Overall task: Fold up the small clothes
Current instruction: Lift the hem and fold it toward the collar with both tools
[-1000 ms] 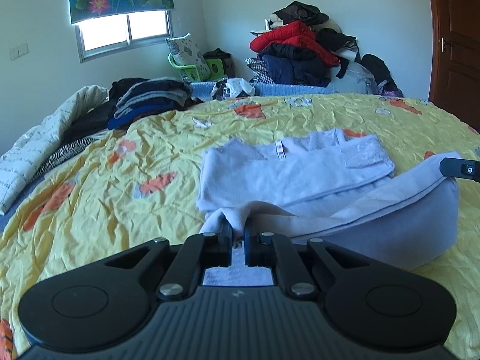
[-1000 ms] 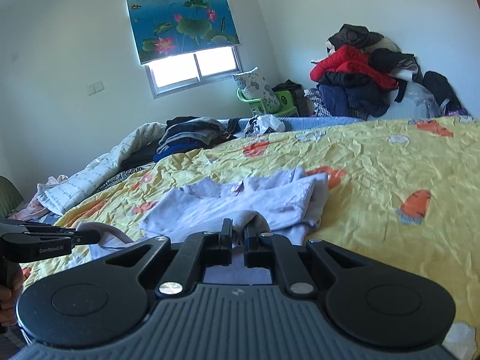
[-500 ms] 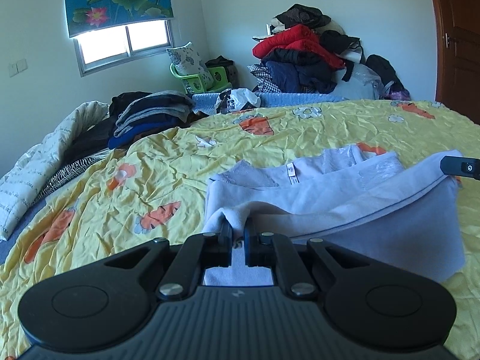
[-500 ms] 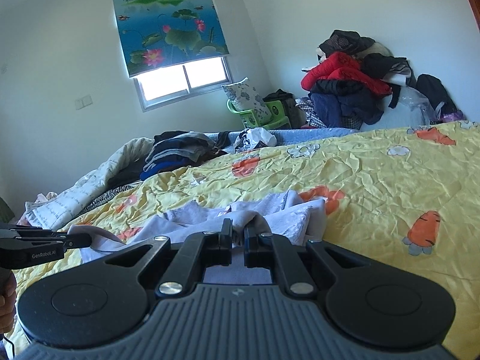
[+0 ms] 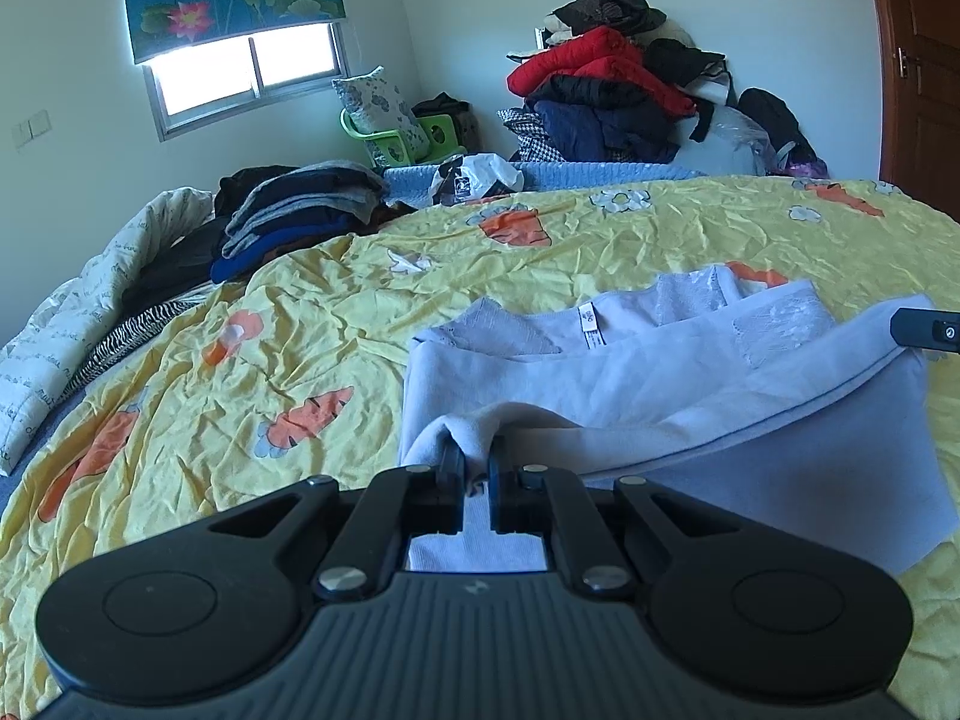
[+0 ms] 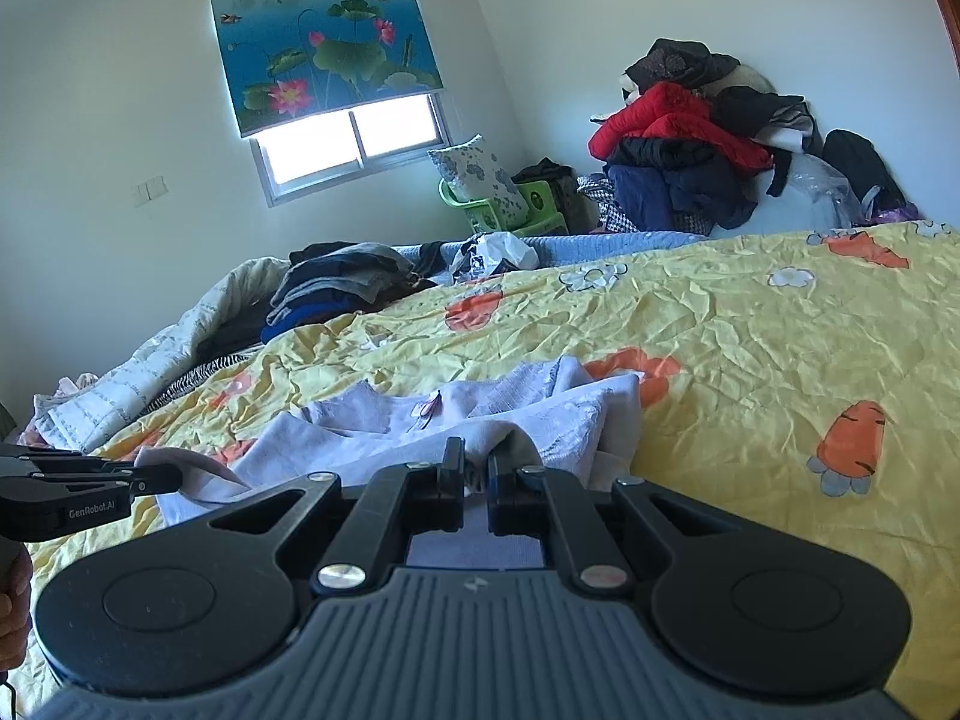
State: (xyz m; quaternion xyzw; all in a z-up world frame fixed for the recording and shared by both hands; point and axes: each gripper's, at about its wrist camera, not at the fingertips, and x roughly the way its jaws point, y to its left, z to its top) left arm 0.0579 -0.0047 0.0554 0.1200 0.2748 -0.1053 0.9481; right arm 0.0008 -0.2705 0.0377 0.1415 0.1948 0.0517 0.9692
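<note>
Garment (image 5: 630,372) hem between both tongs

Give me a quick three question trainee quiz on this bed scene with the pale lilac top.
1. True or false: both grippers are shut on the pale lilac knit top.
2. What does the yellow carrot-print bedsheet carry near the window: A folded dark clothes, B books, C shoes?
3. What colour jacket lies in the corner pile?

Key: 1 true, left gripper and right gripper pinch it. 2 A, stack of folded dark clothes. 3 red puffy jacket.
</note>
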